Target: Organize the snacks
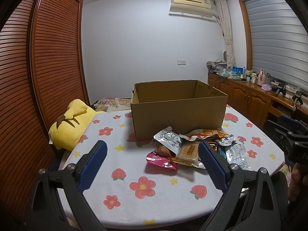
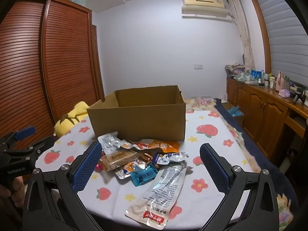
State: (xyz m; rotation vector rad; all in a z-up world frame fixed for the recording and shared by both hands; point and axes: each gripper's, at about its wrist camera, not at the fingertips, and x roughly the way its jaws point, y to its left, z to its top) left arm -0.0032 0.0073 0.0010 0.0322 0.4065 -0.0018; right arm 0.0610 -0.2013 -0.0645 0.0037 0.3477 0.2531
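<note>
Snacks [image 2: 142, 159]: loose heap of foil and clear packets, lower centre of the right wrist view, on the flower-print bench [image 2: 207, 154]. Right claw [image 2: 151, 168] spread wide, empty, framing the heap, likely for a first pick. Left claw [image 1: 153, 165] likewise wide, empty. Cardboard box [image 2: 138, 121] directly behind the heap, open-topped, presumably the destination.

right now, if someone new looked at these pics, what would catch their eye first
The open cardboard box in the middle of the flower-print tablecloth, with nothing visible inside it. Right in front of it lies a loose pile of snack packets, the long clear packet nearest the right gripper. Both the right and the left gripper hang open, holding nothing.
</note>
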